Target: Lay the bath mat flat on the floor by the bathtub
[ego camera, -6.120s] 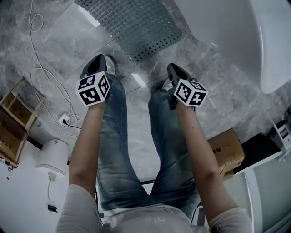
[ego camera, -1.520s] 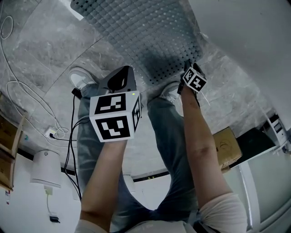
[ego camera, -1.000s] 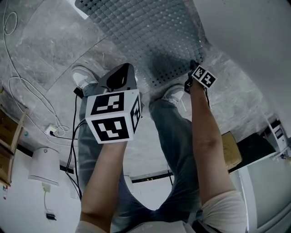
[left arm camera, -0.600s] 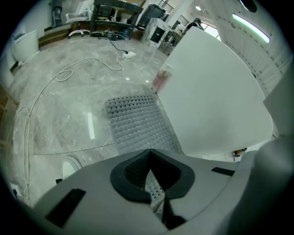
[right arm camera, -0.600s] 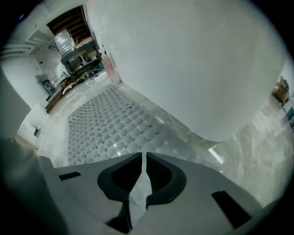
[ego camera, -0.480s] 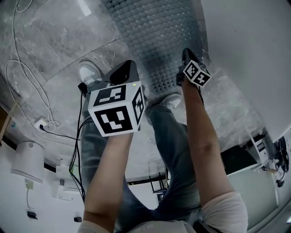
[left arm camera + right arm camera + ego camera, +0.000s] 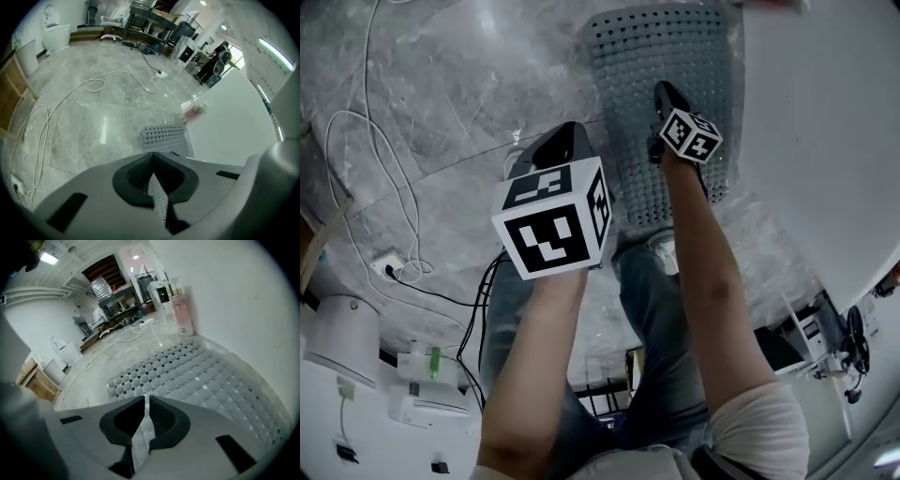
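The bath mat (image 7: 661,66) is a grey, perforated rectangle stretched out on the marble floor (image 7: 441,103) right alongside the white bathtub (image 7: 825,141). Its long axis runs straight away from the person, parallel to the tub's side. The far short end points toward a pink bottle (image 7: 182,315) that stands upright on the floor against the tub wall.

The near short end is off the floor, pinched at two places. The left hand-held gripper (image 7: 152,155) is clenched on the mat's near edge, with a fold of the dimpled sheet standing on edge between its closed jaws. The right hand-held gripper (image 7: 144,398) grasps the same edge closer to the tub; a thin strip of mat shows squeezed between its pads, and the rest of the mat spreads out ahead of it.

In the head view the left hand-held gripper sits higher and nearer the camera than the right, which reaches further forward over the mat. A white cable (image 7: 366,122) loops across the floor well to the left — apart from the mat.
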`<state>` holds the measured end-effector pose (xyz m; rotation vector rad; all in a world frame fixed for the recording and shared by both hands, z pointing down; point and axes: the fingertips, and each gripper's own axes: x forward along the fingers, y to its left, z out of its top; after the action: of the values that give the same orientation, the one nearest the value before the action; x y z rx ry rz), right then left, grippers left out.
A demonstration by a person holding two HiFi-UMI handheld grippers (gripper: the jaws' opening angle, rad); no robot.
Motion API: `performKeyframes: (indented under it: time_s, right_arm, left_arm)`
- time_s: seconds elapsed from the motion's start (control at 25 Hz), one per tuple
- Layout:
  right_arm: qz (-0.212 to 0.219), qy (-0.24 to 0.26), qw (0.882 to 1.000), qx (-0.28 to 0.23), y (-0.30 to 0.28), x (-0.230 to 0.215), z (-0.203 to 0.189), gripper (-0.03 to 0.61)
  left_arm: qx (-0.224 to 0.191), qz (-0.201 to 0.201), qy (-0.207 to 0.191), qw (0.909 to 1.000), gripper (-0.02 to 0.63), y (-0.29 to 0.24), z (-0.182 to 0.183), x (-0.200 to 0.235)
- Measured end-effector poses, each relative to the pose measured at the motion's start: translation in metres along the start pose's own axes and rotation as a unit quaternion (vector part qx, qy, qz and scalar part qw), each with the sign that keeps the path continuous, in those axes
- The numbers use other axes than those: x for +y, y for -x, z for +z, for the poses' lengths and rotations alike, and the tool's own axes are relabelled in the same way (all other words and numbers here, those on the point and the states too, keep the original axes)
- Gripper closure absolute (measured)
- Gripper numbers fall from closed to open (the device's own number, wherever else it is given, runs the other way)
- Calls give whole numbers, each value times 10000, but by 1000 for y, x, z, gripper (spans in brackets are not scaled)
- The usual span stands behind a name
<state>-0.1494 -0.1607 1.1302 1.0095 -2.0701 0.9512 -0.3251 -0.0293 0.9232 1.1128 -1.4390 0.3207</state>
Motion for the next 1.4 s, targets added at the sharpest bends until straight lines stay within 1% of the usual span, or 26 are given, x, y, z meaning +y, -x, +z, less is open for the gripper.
performKeyframes:
  time_s: [0.08,0.16,0.24,0.32,0.44,0.52,0.56,0.68,0.72,0.84,0.96,1.04,1.12,1.2,1.4]
  right_arm:
    - [125,125,9998,0,-25,27,10,526]
    - [266,224,9994,-32,-50,53,20,526]
    - [369,266,9989,-69,-75,74,30,526]
    - [391,248,9989,-75,-98,88,35,526]
    - [182,51,9998,14,-120,90,32,534]
    - [20,-192,9998,106,-128,85,26,543]
    - [-21,-190,9997,145,-131,85,24,549]
    - [-81,303,9991,274,-134,91,26,552]
    - [-60,303,9991,285,-133,91,26,552]
    - [-32,-167,9998,139,-123,80,26,552]
    - [-109,-545,9984,-103,-97,64,26,552]
    - [-209,-784,9967,-52,-72,47,15,552]
    - [-250,-863,9959,49,-48,32,6,552]
    - [-185,-846,9962,106,-26,22,3,552]
    - [11,-905,9959,58,45,1,8,552]
  left_arm:
    - [-138,93,-40,9999,597,7,26,22]
    - [-253,192,157,9994,598,12,47,46]
    - [-347,168,417,9984,597,14,67,63]
    - [-495,225,455,9975,598,19,87,80]
    - [-630,317,416,9966,598,24,108,96]
    - [-599,289,388,9970,598,23,113,99]
    - [-583,278,389,9972,598,23,114,101]
    - [-602,295,444,9968,597,23,118,104]
    - [-601,310,442,9967,598,23,117,103]
    - [-528,329,434,9971,598,22,107,97]
    - [-455,322,481,9973,598,21,93,87]
    - [-431,313,517,9972,598,22,82,76]
    - [-396,296,473,9977,597,22,69,61]
    - [-343,287,313,9985,597,20,53,44]
    - [-251,349,-31,9991,598,15,8,1]
